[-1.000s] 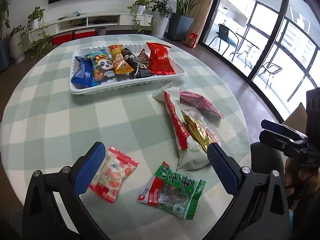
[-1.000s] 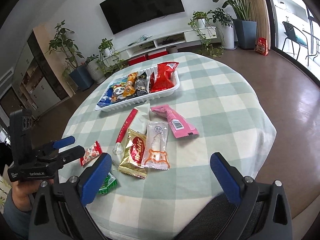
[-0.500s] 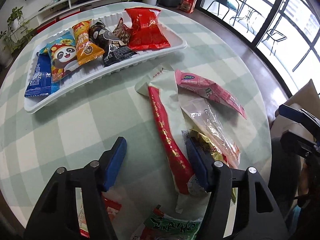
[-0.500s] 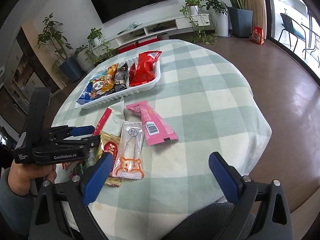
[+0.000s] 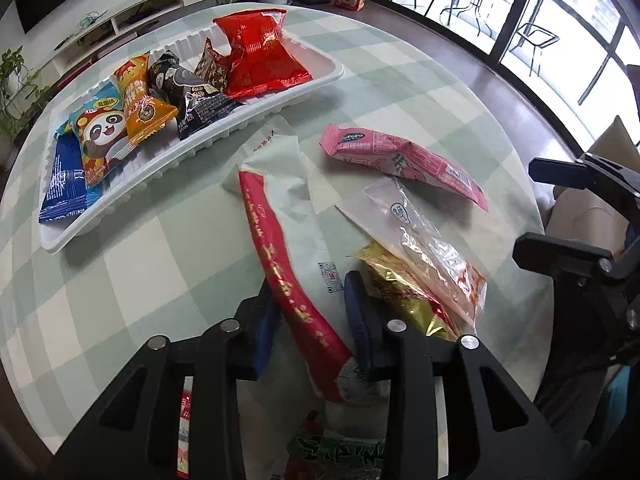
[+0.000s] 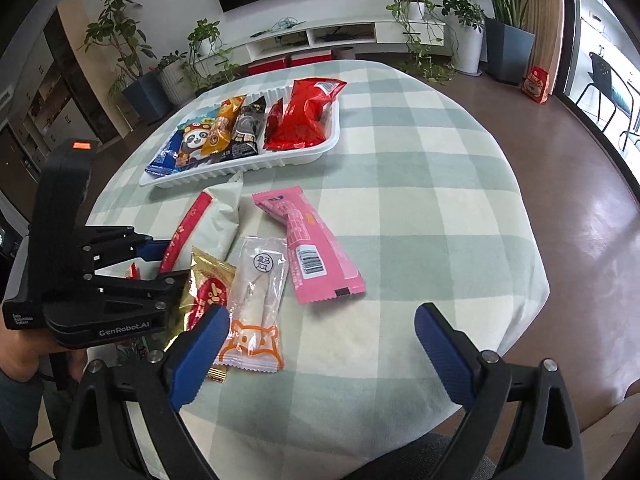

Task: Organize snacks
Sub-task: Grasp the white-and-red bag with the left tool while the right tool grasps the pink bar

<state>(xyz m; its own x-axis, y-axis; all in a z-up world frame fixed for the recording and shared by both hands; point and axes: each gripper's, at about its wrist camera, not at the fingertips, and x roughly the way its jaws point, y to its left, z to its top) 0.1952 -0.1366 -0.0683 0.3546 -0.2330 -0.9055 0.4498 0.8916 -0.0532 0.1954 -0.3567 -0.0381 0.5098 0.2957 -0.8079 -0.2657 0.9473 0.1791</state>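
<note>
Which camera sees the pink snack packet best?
The right wrist view: the pink packet lies whole and unblocked, barcode facing up. The left wrist view also shows the packet, but farther off, sideways and more stretched by the lens.

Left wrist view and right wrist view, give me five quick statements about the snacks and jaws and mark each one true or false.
1. The left gripper has its jaws around the white packet with the red stripe. True.
2. The right gripper holds the pink packet. False: its jaws are open and hold nothing.
3. The big red bag lies in the white tray. True.
4. The pink packet lies in the tray. False: it is on the tablecloth.
5. The clear packet overlaps the gold packet. True.
</note>
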